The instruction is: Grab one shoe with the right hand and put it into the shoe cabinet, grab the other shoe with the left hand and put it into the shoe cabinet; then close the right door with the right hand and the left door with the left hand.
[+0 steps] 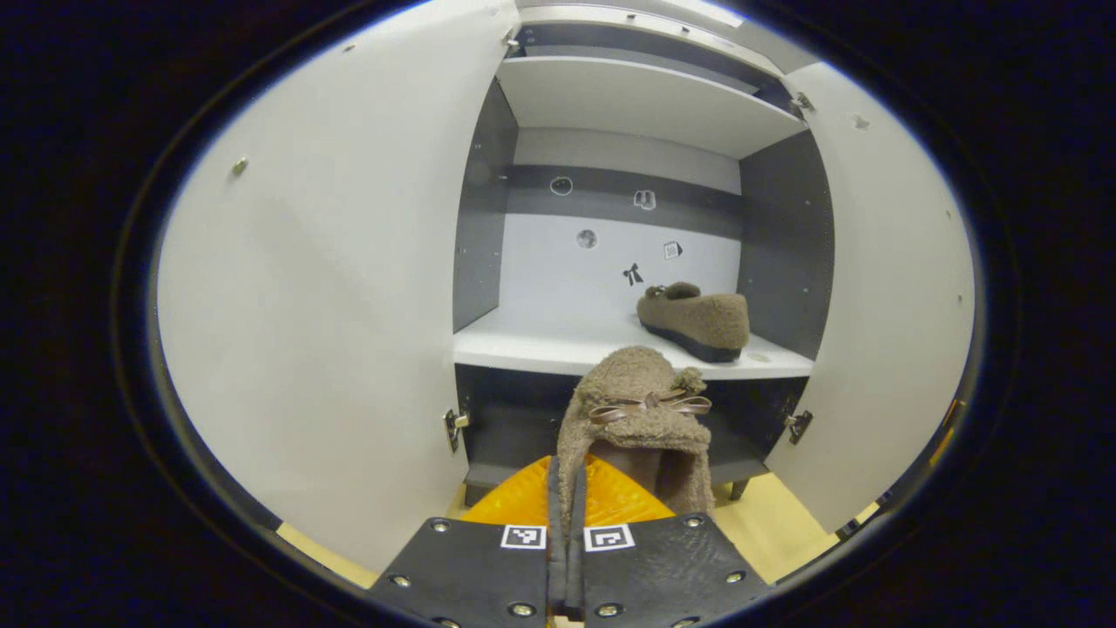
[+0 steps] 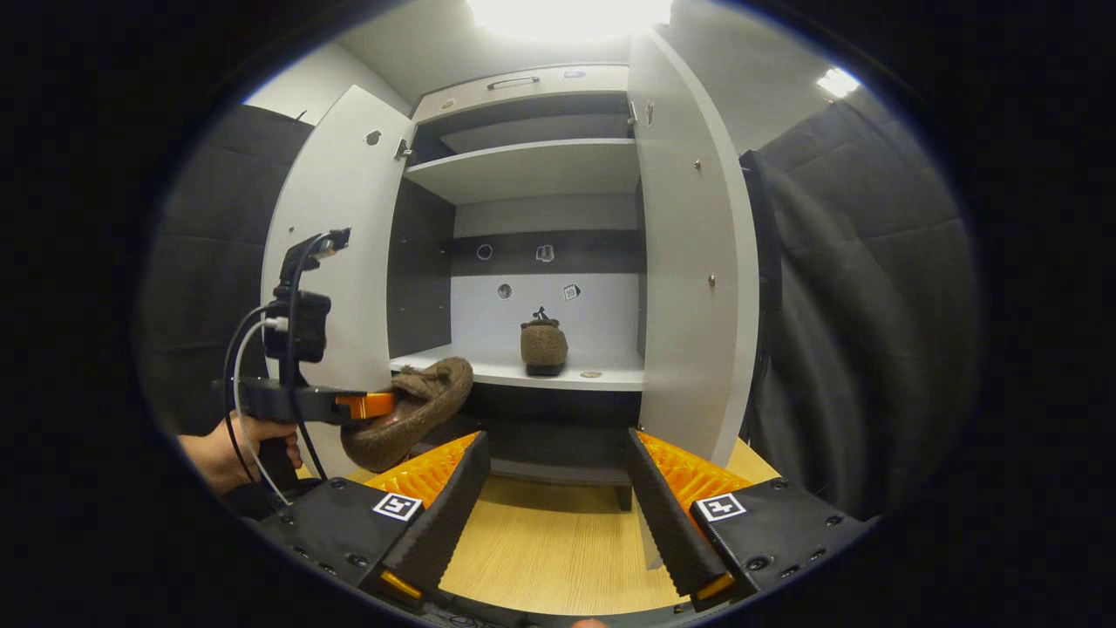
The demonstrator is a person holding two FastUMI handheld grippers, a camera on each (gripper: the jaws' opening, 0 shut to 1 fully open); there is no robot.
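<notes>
Near field, left gripper view: left hand-held gripper (image 1: 565,541) clamped on the side wall of the held shoe (image 1: 635,419), both fingers pressing the fuzzy collar between them. Long axis of the held shoe in line with the fingers, toe and bow pointing forward and slightly up toward the shoe cabinet (image 1: 488,209). In the right gripper view, same held shoe (image 2: 410,414) hanging from the left hand-held gripper (image 2: 370,406), toe raised toward the shelf edge, heel lower, sole facing down and outward; a hand (image 2: 231,453) on the handle.

Right hand-held gripper (image 2: 558,488) spread wide with nothing between the fingers, hovering above the wooden floor (image 2: 540,541) in front of the cabinet.

Middle field: shelf (image 1: 540,344) directly ahead of and slightly above the toe of the held shoe, its front edge just beyond the toe. Free space on the left half of the shelf.

Far field: placed shoe (image 1: 696,321) resting on the right half of the shelf, sole down, long axis running roughly front to back. Left door (image 1: 331,288) and right door (image 1: 889,288) both swung open, flanking the opening.

Judgement: controlling relation is forward and slightly upward, shoe axis already aimed at the left half of the shelf. Left hand-held gripper nearer the cabinet; right one nearest the right door (image 2: 689,262).
</notes>
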